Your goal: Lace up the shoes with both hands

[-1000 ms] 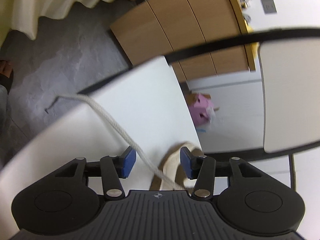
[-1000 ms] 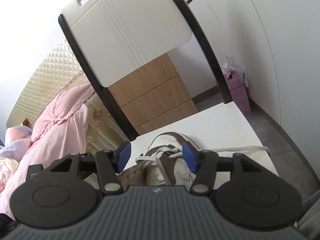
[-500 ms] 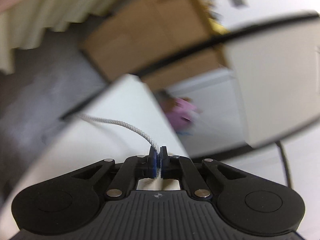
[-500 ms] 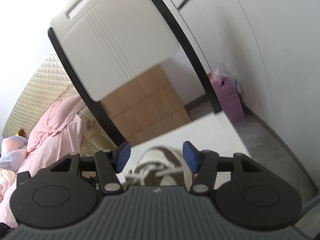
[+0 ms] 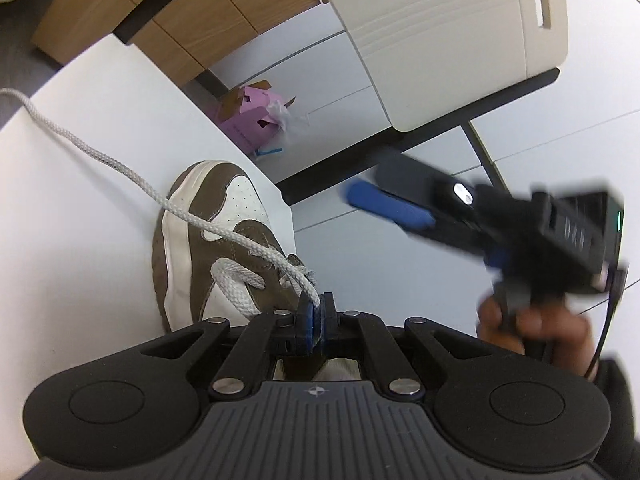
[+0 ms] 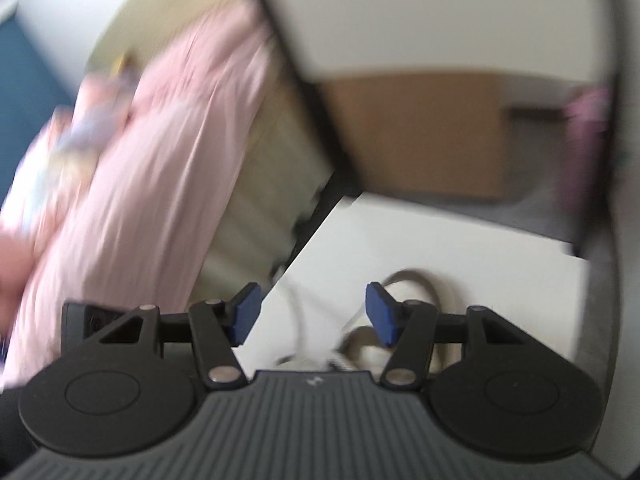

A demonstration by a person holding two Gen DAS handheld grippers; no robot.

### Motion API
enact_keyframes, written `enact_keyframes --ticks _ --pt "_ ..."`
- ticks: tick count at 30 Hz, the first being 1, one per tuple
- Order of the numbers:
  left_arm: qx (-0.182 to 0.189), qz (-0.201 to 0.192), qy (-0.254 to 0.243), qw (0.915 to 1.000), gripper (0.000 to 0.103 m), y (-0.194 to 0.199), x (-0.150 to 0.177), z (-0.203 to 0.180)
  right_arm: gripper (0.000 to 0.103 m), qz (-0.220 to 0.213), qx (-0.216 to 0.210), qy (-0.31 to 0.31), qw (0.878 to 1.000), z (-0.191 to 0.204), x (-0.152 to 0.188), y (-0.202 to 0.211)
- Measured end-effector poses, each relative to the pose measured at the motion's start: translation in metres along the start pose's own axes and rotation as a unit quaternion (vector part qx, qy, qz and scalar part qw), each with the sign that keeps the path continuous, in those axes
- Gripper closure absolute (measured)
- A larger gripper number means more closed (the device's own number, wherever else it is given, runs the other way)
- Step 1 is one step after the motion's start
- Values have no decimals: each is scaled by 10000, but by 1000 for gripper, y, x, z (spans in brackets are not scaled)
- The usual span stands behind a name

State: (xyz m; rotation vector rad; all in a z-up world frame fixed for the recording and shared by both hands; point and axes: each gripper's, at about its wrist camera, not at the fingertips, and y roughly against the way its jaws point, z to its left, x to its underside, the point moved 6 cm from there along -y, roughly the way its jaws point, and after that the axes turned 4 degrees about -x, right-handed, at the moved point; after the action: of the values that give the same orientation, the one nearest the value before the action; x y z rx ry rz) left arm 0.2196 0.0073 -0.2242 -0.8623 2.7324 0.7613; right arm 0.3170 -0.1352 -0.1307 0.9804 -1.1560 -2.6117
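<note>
Left claw [image 5: 316, 314], open a second ago, is now clenched on the white braided lace [image 5: 120, 168] above the brown-and-white suede shoe [image 5: 212, 240] on the white desk [image 5: 80, 140], so threading can proceed; right claw [image 6: 312, 316] hangs released, empty.

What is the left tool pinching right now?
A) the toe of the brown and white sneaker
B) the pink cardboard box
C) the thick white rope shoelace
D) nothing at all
C: in the left wrist view, the left tool has its blue pads shut on the thick white rope shoelace, which runs across the brown and white sneaker; the pink cardboard box sits far off on the floor.
</note>
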Motion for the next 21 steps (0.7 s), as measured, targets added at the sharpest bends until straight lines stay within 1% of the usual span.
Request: enact_keyframes --ticks 2,3,6,9,10,12,13,14,15,17,19,21 --pt "-6 5 -17 10000 99 1 2 -1 45 641 -84 259 9976 11 -13 -34" --pt "-9 7 -22 10000 99 2 2 -1 45 887 -85 362 9954 16 -17 -49" --pt "-4 20 -4 10000 99 4 3 -1 45 1524 -20 504 9870 22 -25 -95" --pt "25 19 12 10000 99 2 3 1 49 2047 94 600 9769 25 -20 -131" --pt "29 21 16 10000 99 3 3 1 53 2195 125 612 9736 25 -17 -141" --pt "11 27 -4 10000 99 7 6 2 70 2411 165 610 9685 22 -4 -153" --pt "-30 -2 -40 10000 99 8 5 2 93 2449 141 570 9678 22 0 -157" --pt "-122 -65 -119 9998 99 11 4 2 98 2375 131 535 9698 22 -1 -158" --pt "-223 -106 -209 9995 99 13 3 2 98 2264 134 510 9726 23 -4 -157" --pt "-260 -136 -175 9994 99 19 -1 5 99 1975 148 489 9790 25 -12 -149" --pt "-262 -227 -112 9993 99 27 -4 8 99 1611 151 375 9861 26 -23 -134" --pt "-358 -310 -97 9988 99 35 -7 12 99 1228 163 241 9920 26 -33 -114"
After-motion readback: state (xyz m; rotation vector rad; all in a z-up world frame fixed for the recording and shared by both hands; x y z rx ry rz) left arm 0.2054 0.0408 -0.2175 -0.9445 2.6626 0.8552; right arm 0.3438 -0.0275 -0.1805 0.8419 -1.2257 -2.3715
